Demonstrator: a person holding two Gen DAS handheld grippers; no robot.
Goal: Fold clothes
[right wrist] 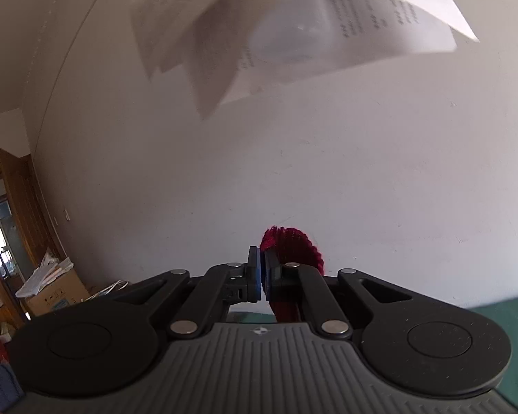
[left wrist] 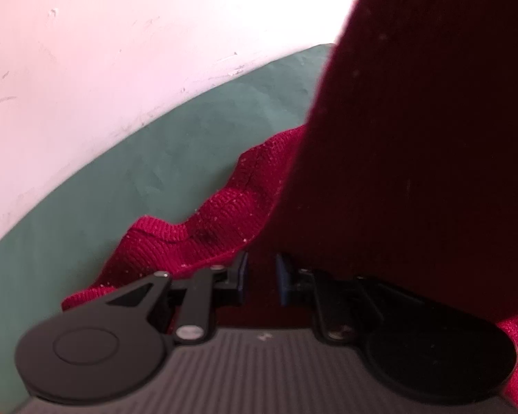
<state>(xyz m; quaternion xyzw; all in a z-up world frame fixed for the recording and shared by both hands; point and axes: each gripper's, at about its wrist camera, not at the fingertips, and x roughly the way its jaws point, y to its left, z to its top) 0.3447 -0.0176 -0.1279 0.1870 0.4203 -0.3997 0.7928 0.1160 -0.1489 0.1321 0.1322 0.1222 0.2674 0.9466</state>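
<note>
Now my right hand-held gripper [right wrist: 261,272] pinches the red knit sweater's [left wrist: 203,238] edge; my left hand-held gripper [left wrist: 261,277] is parted, sweater just ahead on the green desk [left wrist: 155,158] — I'd lift evenly — avoiding bunching.

My red knit garment [left wrist: 203,238] lies rumpled on the green tabletop [left wrist: 162,158], near the table's far edge by the wall. A dark, shadowed part of it rises steeply on the right. A bunched fold [right wrist: 290,245] sticks up, pinched.
</note>
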